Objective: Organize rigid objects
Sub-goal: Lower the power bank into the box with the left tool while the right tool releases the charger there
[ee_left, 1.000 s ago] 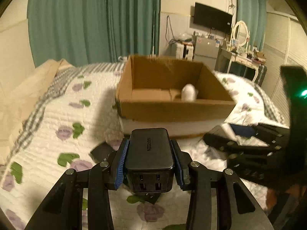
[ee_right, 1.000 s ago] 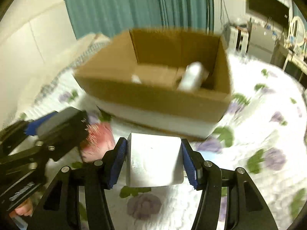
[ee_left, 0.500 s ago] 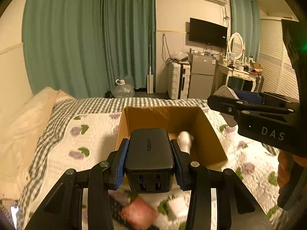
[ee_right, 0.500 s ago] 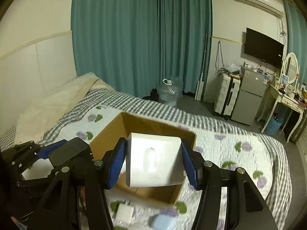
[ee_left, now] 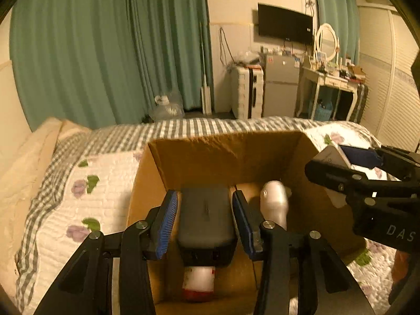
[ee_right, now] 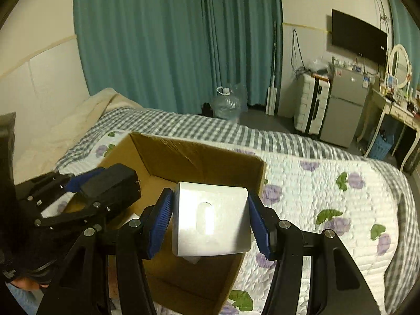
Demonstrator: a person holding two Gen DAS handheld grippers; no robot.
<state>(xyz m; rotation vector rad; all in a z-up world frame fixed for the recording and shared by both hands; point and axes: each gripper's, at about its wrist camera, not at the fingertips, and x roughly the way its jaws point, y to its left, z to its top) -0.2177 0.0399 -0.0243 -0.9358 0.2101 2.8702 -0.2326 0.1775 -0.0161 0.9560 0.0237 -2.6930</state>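
Over the open cardboard box (ee_left: 223,155) my left gripper (ee_left: 204,218) has its jaws opening. The black charger (ee_left: 206,210) lies between them with a gap at the left pad (ee_left: 168,220), so it is no longer squeezed. In the box, a white cylinder (ee_left: 274,202) lies beside the charger and a white bottle with a red end (ee_left: 198,281) lies below it. My right gripper (ee_right: 210,225) is shut on a white block (ee_right: 210,218) above the box's near right part (ee_right: 199,157). In the right wrist view the left gripper (ee_right: 86,183) and the charger (ee_right: 113,183) are at the left.
The box sits on a flowered quilt (ee_right: 328,183) on a bed, with a beige pillow (ee_left: 29,157) at the left. Beyond the bed are teal curtains (ee_right: 170,39), a water jug (ee_right: 225,105), a white suitcase (ee_right: 311,105), a small fridge (ee_right: 344,105) and a dressing table (ee_left: 333,84).
Both grippers have moved forward from in front of the box to above its inside. The left jaws have spread away from the black charger. The right grip on the white block is unchanged.
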